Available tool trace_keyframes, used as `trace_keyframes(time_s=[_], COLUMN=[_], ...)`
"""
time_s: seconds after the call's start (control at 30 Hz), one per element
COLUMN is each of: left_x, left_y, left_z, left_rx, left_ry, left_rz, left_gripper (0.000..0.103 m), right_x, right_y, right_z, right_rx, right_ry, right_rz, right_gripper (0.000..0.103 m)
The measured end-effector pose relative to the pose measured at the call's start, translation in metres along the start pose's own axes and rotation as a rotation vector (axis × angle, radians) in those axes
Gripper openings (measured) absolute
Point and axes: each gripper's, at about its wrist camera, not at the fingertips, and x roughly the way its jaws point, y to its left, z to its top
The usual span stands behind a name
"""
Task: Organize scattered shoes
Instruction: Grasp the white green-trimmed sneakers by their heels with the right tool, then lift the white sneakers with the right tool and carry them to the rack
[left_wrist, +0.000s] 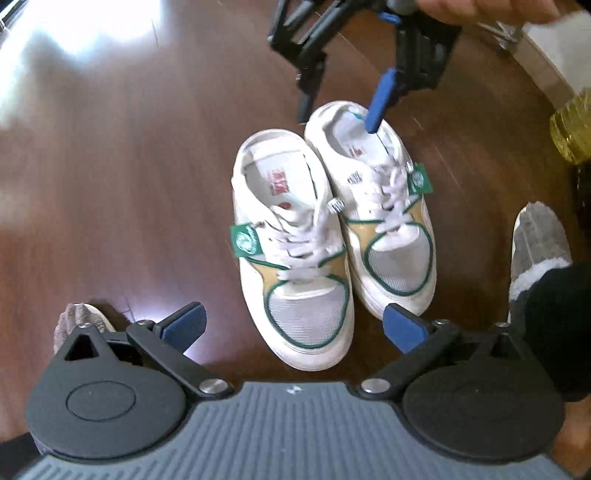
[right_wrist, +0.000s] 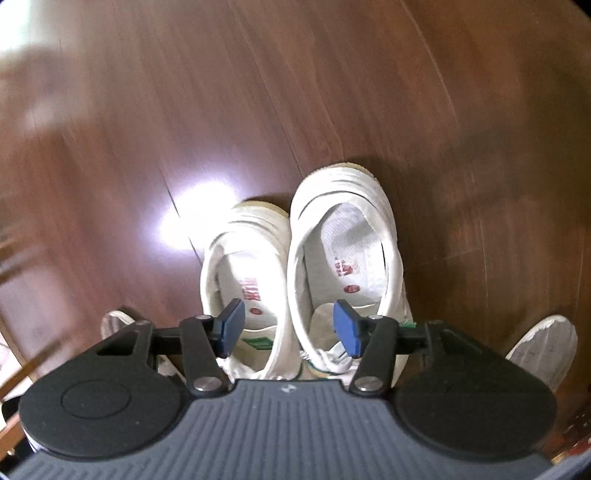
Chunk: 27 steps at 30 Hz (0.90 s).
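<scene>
Sneakers, white with green piping and tan panels, stand as a pair side by side on the dark wood floor (left_wrist: 110, 166), soles down and flanks touching. Taking the pair as landmark and going left to right in the left wrist view: far left of it lies a broad stretch of bare, glossy floor, and a grey slipper toe (left_wrist: 79, 317) shows low on that side. Next comes the left sneaker (left_wrist: 291, 258), its long axis running from the heel at the top of the view to the toe at the bottom, leaning slightly; a green tag sticks out from its outer side. The right sneaker (left_wrist: 384, 225) lies parallel, set a little further up, toe likewise pointing down the view. The left hand-held gripper (left_wrist: 295, 328) hangs above the toes with jaws spread wide and nothing between them. The right hand-held gripper (left_wrist: 338, 116) comes in over the heels, partly closed, one blue finger (left_wrist: 380, 103) dipping into the right sneaker's opening and the other outside its collar; whether the pads press the collar cannot be told. Right of the pair is a narrower strip of floor, then a second grey slipper (left_wrist: 539, 243) and a yellowish object (left_wrist: 572, 125) near the view's edge.
</scene>
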Motion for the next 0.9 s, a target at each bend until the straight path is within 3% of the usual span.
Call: trace_keyframes(time_s=[0.27,0.4,0.63,0.9], left_x=[0.003,-0.001,0.016,0.048], left_y=[0.023,0.032,0.034,0.032], left_z=[-0.007,-0.015,-0.031,-0.044], left_rx=[-0.069,-0.064,-0.063,-0.068], left_ry=[0.009,0.021,0.053,0.137], left_rz=[-0.032,-0.056,-0.076,-0.121], left_gripper=[0.103,0.103,0.103,0.103], right_x=[0.021,0.03,0.056,0.087], right_y=[-0.003,-0.002,0.001,0.011], right_z=[0.003,0.003,0.014,0.009], right_rx=[0.008,0.002,-0.012,-0.06], right_ry=[0.033,0.036,0.073,0.278], right_rz=[-0.02,-0.012,-0.05,-0.134], right_gripper=[0.049,0.023,0.023,0.025])
